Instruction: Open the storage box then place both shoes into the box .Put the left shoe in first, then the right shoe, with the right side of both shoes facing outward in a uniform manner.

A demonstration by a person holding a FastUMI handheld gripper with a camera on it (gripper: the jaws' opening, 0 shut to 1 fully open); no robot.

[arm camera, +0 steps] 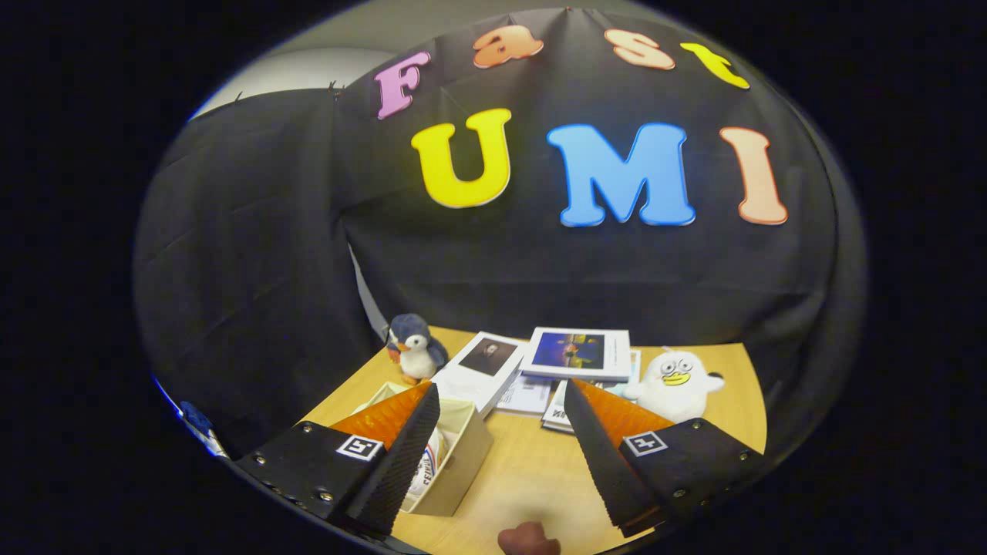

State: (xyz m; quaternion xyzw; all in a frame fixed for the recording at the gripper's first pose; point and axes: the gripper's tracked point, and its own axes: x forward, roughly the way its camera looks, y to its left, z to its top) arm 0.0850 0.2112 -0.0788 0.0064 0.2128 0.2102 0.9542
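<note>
Gripper view: my gripper spread wide, holding nothing, over the wooden table.
Storage box, beige, lid off, sits under my left finger at about 10 o'clock, something white with print lying inside. Beyond the fingers: penguin plush at 11, stacked books at 12, white duck plush at 1.

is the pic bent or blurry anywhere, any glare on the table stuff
Gripper view: strong fisheye bending, the table edge and cloth wall curve; focus is fairly sharp on the open gripper, the box and the books; light is soft and even, with a mild sheen on the top book's cover and no hard shadows; the brown thing below the fingers is blurred, too close to tell.
</note>
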